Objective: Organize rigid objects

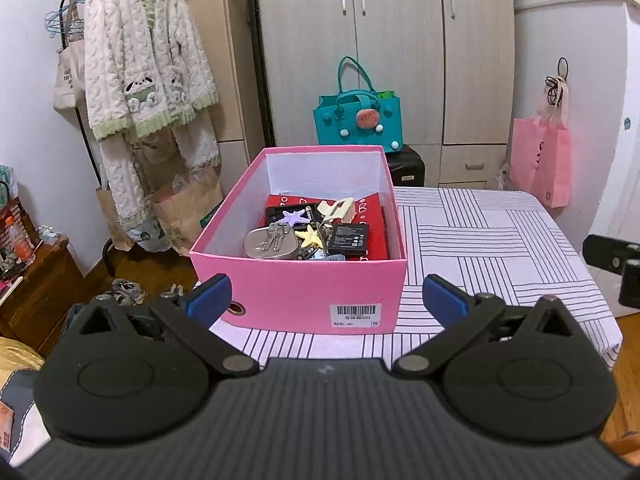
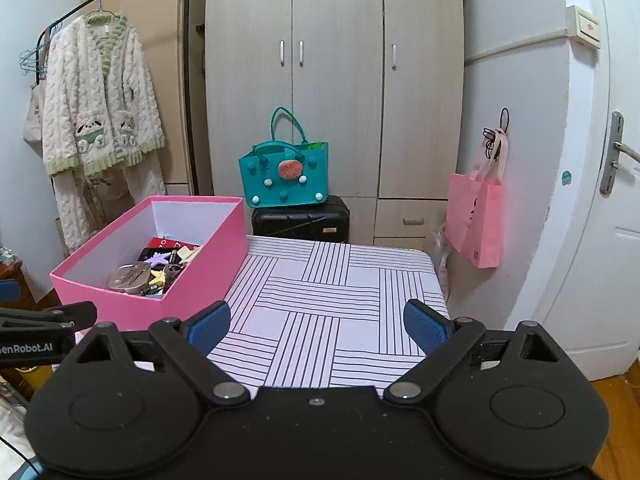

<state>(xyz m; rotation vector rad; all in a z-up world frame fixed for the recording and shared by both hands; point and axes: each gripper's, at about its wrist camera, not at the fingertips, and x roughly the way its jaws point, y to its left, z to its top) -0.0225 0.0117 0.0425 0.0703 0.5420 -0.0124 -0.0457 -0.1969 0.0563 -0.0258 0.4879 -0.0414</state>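
Observation:
A pink box [image 1: 296,292] stands on the striped table [image 1: 500,240]. It holds several small items: a metal tin [image 1: 272,244] with keys on it, a black battery [image 1: 348,239], a purple star [image 1: 295,216], a yellow star [image 1: 311,237], a cream clip [image 1: 338,207] and a red flat pack [image 1: 372,208]. My left gripper [image 1: 327,300] is open and empty, just in front of the box's near wall. My right gripper [image 2: 318,326] is open and empty, over the striped cloth to the right of the pink box [image 2: 200,276]. The left gripper's body shows at the right wrist view's left edge [image 2: 36,332].
A wardrobe [image 2: 336,80], a teal bag [image 2: 286,176] on a black suitcase [image 2: 302,220], and a pink bag [image 2: 476,216] hanging by the door stand behind the table. A robe on a rack [image 1: 144,80] and paper bags are at the left.

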